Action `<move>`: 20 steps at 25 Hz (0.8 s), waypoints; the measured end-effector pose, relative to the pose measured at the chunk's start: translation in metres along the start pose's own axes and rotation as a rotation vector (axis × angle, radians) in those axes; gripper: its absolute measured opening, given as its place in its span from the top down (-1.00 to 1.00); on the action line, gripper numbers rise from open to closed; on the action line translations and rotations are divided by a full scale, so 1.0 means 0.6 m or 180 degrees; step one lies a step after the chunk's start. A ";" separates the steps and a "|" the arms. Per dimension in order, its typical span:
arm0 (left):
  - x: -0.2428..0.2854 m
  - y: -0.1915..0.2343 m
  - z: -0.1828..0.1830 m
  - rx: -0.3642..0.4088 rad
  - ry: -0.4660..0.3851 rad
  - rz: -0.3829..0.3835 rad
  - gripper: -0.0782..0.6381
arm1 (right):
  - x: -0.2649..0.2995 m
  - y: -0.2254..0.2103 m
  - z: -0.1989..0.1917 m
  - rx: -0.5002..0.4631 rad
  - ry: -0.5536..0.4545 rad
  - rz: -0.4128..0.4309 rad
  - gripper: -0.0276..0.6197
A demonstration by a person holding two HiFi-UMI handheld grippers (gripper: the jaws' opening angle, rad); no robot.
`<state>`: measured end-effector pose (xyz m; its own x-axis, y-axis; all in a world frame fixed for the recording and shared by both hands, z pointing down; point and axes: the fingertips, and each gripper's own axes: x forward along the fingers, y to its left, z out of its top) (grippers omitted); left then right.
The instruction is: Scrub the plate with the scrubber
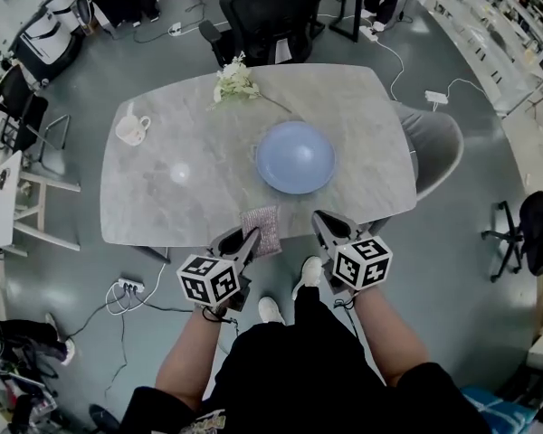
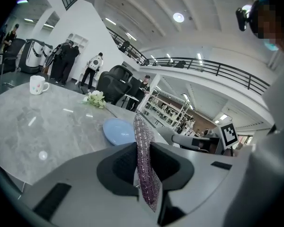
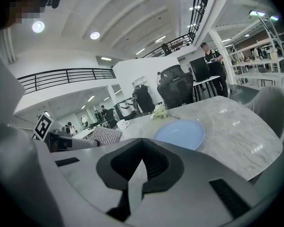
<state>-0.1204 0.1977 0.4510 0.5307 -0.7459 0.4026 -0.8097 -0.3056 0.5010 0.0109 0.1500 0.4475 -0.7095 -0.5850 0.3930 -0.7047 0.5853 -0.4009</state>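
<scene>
The left gripper (image 1: 248, 240) clamps the pinkish sparkly scrubber (image 1: 264, 230) between its jaws, over the near edge of the grey marble table (image 1: 181, 197). The right gripper (image 1: 324, 224), near it, is pressed together on nothing. Ahead of both, the pale blue plate (image 1: 295, 156) lies on the table.

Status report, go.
Left gripper shut on scrubber; right gripper shut, empty. Plate on table, ahead of both. Mug and flowers beyond, clear of it.

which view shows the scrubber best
The left gripper view: the scrubber stands close up, edge-on, pinched in the left tongs. The head view shows its flat face, small; the right gripper view, a small patch at left.
</scene>
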 end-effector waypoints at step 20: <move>-0.105 -0.089 -0.077 0.0372 0.0084 -0.0446 0.55 | -0.126 0.127 -0.088 0.0000 -0.0180 -0.0292 0.88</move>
<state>-0.0993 0.2885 0.4344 0.6455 -0.6759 0.3556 -0.7501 -0.4733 0.4620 0.0108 0.2684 0.4309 -0.6405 -0.6669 0.3807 -0.7667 0.5278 -0.3654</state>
